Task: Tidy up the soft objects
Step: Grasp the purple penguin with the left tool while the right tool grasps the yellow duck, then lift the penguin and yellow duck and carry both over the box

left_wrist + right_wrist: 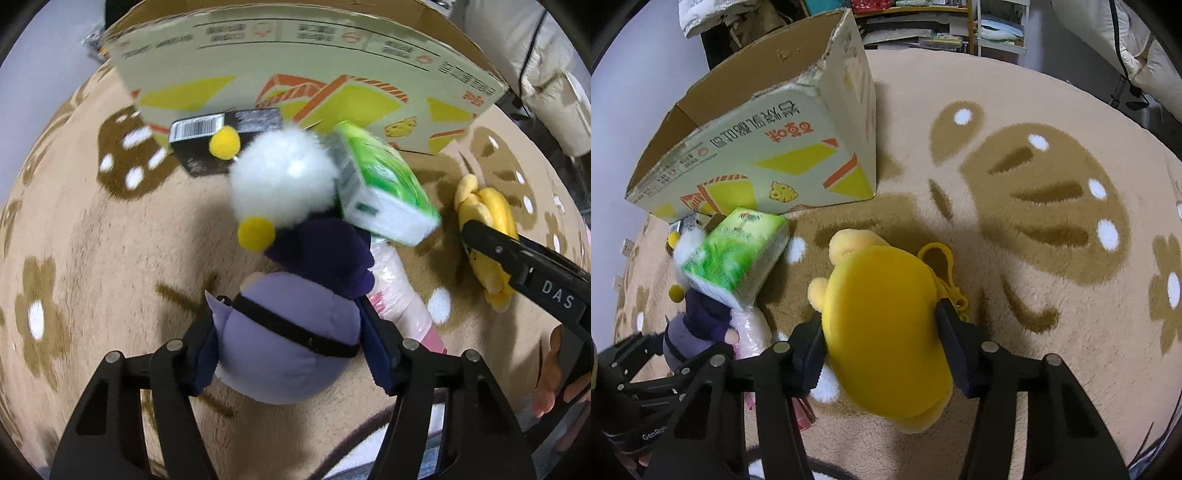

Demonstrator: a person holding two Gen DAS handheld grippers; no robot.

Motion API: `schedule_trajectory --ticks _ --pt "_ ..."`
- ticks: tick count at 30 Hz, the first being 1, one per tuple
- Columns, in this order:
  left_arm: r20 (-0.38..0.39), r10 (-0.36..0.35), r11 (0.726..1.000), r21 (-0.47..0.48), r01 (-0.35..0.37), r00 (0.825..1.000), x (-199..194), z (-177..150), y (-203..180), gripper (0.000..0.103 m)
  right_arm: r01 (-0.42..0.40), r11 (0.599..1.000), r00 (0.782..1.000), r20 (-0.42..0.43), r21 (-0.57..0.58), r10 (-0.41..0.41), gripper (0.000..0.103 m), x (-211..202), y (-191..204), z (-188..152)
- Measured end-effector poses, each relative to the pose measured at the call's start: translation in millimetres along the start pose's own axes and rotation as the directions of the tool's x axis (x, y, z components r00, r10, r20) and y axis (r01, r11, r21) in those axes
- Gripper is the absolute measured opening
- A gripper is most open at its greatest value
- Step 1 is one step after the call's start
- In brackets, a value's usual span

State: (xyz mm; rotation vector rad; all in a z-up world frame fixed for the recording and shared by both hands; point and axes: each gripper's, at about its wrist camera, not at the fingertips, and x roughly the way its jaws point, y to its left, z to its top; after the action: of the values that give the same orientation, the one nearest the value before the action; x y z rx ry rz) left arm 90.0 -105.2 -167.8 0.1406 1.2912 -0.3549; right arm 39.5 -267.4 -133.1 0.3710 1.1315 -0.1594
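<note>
On rug point(1015, 314), my left fingers point(284, 354) squeeze purple plush point(291, 350), right fingers point(882, 347) squeeze yellow plush point(886, 325); both gripped for boxing in cardboard box point(768, 155).

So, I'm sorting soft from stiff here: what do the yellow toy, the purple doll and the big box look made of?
Yellow toy: plush fabric, matte and short-napped, bulging between the right tool's pads. Purple doll: smooth stuffed cloth with a fluffy white head, probably synthetic fur. Big box: printed corrugated cardboard, going by its torn, ragged rim; stiff.
</note>
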Motion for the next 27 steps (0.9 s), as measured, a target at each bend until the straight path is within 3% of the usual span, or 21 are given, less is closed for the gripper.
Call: schedule_trajectory --ticks 4,9,17,22,27 --pt "0.017 0.028 1.0 0.012 -0.029 0.999 -10 -10 0 0.065 -0.044 0.999 0.998 0.041 0.013 0.043 0.051 -15 1 -2" --pt "0.034 0.016 1.0 -0.012 -0.015 0.999 -26 -21 8 0.064 -0.067 0.998 0.993 0.097 -0.016 0.068 0.05 -36 8 -5" --pt "0.129 0.057 0.997 -0.059 -0.049 0.99 -67 -38 27 0.064 -0.103 0.991 0.965 0.234 -0.083 0.12 0.05 -69 26 -10" --pt "0.252 0.085 0.993 -0.104 -0.06 0.964 -100 -39 32 0.064 -0.095 0.989 0.927 0.352 -0.115 0.13 0.05 -96 29 -12" --pt "0.372 0.16 0.986 -0.103 -0.13 0.914 -125 -29 26 0.064 -0.088 0.982 0.879 0.45 -0.166 0.155 0.05 -123 43 -15"
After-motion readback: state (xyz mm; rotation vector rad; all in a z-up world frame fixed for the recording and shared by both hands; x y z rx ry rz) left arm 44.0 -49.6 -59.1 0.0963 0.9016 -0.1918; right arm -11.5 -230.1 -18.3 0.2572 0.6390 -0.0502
